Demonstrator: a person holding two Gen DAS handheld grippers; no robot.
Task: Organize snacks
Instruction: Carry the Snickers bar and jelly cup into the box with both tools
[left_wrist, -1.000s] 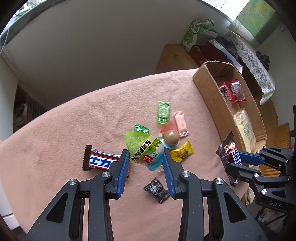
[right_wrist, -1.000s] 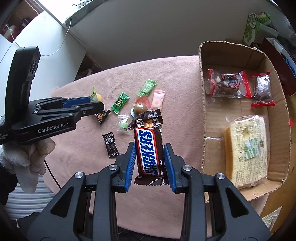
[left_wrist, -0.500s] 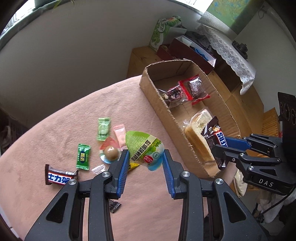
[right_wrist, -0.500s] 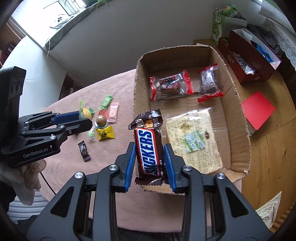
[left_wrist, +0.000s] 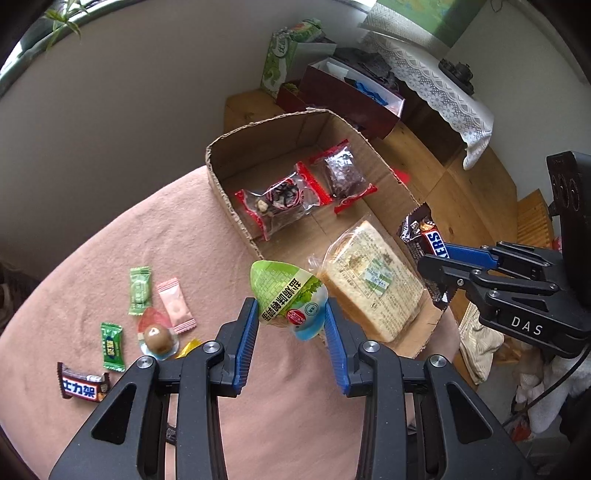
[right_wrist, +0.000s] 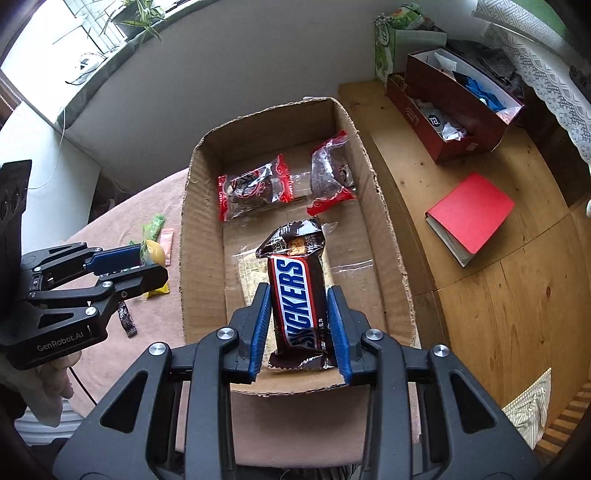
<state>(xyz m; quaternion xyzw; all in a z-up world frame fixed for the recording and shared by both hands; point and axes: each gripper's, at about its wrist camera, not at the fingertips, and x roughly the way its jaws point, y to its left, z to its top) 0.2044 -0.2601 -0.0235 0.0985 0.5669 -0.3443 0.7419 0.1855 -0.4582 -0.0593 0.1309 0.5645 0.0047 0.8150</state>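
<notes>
My left gripper (left_wrist: 290, 325) is shut on a green-lidded jelly cup (left_wrist: 286, 293), held above the pink cloth just left of the cardboard box (left_wrist: 229, 206). My right gripper (right_wrist: 299, 317) is shut on a Snickers bar (right_wrist: 299, 291) and holds it over the near half of the box (right_wrist: 201, 229), above a wrapped bread pack (left_wrist: 369, 284). The right gripper with the bar also shows in the left wrist view (left_wrist: 436, 254); the left gripper shows in the right wrist view (right_wrist: 147, 264). Two red-edged snack packs (right_wrist: 255, 186) lie at the box's far end.
Several loose sweets lie on the pink cloth (left_wrist: 147, 240): a green candy (left_wrist: 139, 290), a pink candy (left_wrist: 175, 306), a brown ball sweet (left_wrist: 157, 336), a chocolate bar (left_wrist: 83, 384). Right of the box, a wooden surface holds a red book (right_wrist: 469, 218) and a dark red box (right_wrist: 454, 107).
Both grippers have swung right from the candy pile to the cardboard box, each still holding its snack. The Snickers bar now hangs over the box.
</notes>
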